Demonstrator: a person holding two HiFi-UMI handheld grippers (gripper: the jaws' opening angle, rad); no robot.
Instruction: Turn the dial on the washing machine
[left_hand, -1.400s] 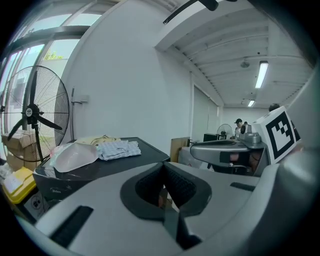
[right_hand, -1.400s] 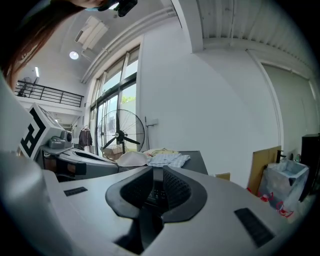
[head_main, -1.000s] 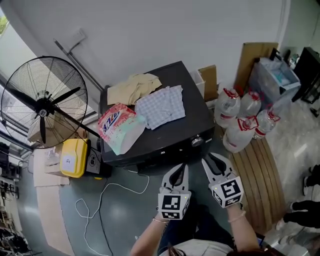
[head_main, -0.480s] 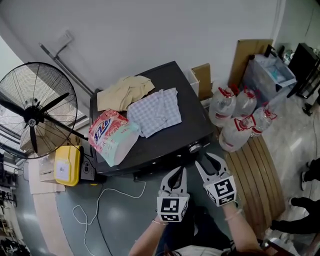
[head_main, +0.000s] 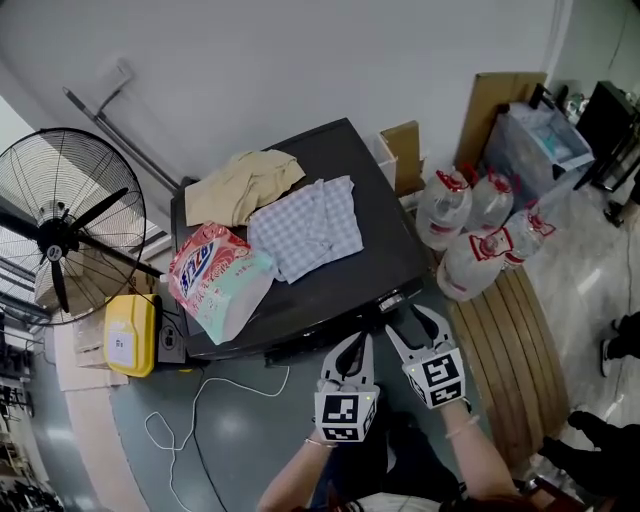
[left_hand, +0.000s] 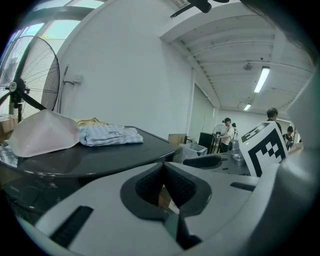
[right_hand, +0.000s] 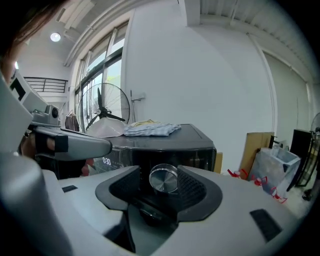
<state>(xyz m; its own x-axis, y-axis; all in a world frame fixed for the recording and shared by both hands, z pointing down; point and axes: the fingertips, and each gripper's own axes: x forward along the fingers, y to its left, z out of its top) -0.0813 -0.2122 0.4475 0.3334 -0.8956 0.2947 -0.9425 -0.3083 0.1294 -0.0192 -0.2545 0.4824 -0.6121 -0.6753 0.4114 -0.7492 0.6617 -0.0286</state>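
The black washing machine (head_main: 345, 275) stands in the middle of the head view, its silver dial (head_main: 391, 300) on the front panel's right end. My right gripper (head_main: 412, 320) is open just in front of the dial; its jaws have just been opening. In the right gripper view the dial (right_hand: 163, 179) shows between the two pads (right_hand: 192, 187), close ahead, with no pad pressing on it. To the left of it my left gripper (head_main: 354, 348) is shut on nothing, level with the machine's front edge. In the left gripper view its pads (left_hand: 150, 182) meet at the tips.
On the machine's lid lie a detergent bag (head_main: 215, 278), a checked cloth (head_main: 305, 225) and a beige cloth (head_main: 240, 182). A standing fan (head_main: 70, 225) and a yellow container (head_main: 128, 335) are at the left. Water bottles (head_main: 470, 245) and a wooden pallet (head_main: 512, 345) sit at the right. A white cable (head_main: 215, 395) lies on the floor.
Both grippers have come down and closer to the machine's front. The right gripper's jaws have spread wider and now stand around the dial. The left gripper stays shut.
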